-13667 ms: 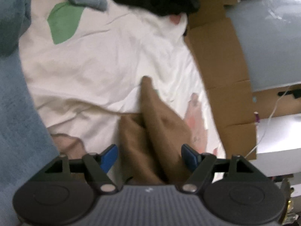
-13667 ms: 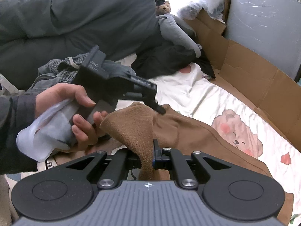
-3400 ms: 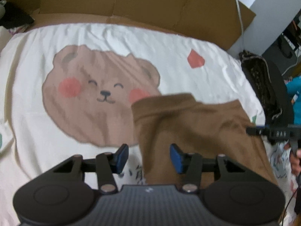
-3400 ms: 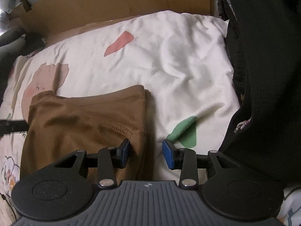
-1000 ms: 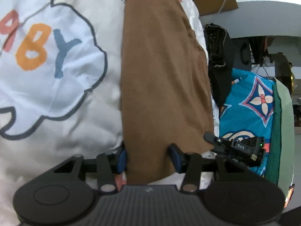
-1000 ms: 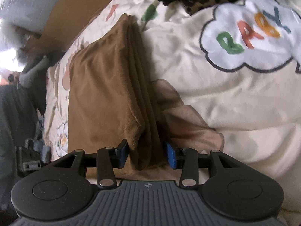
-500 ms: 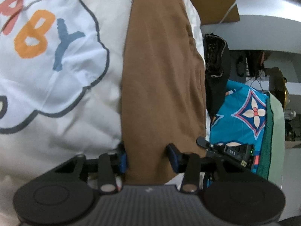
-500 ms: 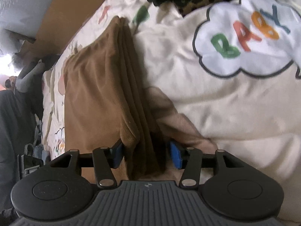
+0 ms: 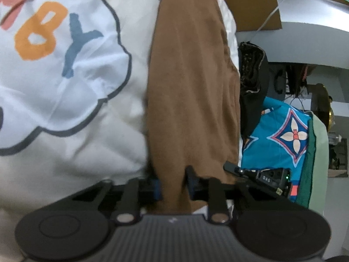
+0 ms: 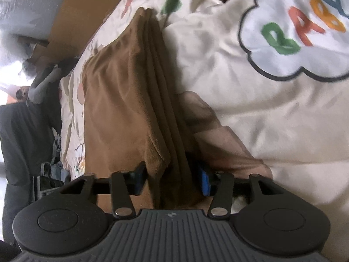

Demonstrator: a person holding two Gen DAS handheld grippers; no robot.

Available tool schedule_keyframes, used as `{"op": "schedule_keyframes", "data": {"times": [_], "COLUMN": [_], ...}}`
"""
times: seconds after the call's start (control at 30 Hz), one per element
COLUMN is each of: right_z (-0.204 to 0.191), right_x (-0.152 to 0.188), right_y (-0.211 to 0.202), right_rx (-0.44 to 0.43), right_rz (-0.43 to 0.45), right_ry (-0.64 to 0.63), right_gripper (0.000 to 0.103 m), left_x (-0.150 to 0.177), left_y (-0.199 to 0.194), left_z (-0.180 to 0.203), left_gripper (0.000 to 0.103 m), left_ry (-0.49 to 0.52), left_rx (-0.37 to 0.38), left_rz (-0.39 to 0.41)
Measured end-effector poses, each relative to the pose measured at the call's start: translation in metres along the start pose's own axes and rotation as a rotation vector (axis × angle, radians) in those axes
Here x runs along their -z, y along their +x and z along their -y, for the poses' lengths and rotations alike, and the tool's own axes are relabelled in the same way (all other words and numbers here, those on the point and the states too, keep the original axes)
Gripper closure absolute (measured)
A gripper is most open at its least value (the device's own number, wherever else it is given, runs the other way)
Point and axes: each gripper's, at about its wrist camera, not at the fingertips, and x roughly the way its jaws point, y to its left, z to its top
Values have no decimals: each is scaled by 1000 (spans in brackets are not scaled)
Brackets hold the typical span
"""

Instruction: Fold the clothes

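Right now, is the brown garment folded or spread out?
Folded: the brown garment shows several stacked layer edges along one side, lying on the printed bedsheet.

Folded garment (image 9: 192, 83) on bedsheet (image 9: 72, 120); cardboard (image 9: 246, 2) behind.

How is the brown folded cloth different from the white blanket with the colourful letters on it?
The brown folded cloth is plain; the white blanket carries a cloud shape with coloured letters. The cloth is a narrow stacked bundle; the blanket spreads wide beneath it. Both grippers' jaws are closing around the cloth, not the blanket. Both are soft fabric.
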Motion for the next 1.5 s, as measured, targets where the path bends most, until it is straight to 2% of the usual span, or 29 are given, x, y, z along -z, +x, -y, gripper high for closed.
{"op": "schedule_keyframes", "data": {"times": [0.17,0.23,0.4,0.53,0.77,0.97,1.13,1.27,1.33,1.43,1.5], "right_z": [-1,-5,-7,-9,-13,-16,-15,-17,-19,-23,-26], "right_x": [5,9,18,23,45,64,74,77,78,77,76], "right_y": [-3,-7,-8,-11,0,4,8,9,4,-5,-11], "right_rx": [-34,-55,-95,-148,-229,-229,-170,-124,-109,-75,-51], "right_rz": [16,35,53,51,-6,-24,-34,-33,-32,-20,-13], "right_ry": [7,-15,13,46,108,117,88,59,42,20,1], "right_gripper": [85,87,88,88,89,90,89,83,79,74,74], "left_x": [4,6,6,3,3,15,23,23,23,22,22], "left_y": [-15,-22,-34,-51,-73,-84,-76,-74,-80,-94,-101], "left_z": [7,10,18,31,30,29,12,18,22,29,41], "left_gripper": [94,94,95,96,96,96,95,83,82,76,65], "left_ry": [20,34,50,103,138,174,150,182,196,183,217], "left_rx": [32,33,23,25,-5,-27,-121,-217,-238,-269,-298], "left_rz": [17,28,40,64,56,53,11,-16,-13,19,49]}}
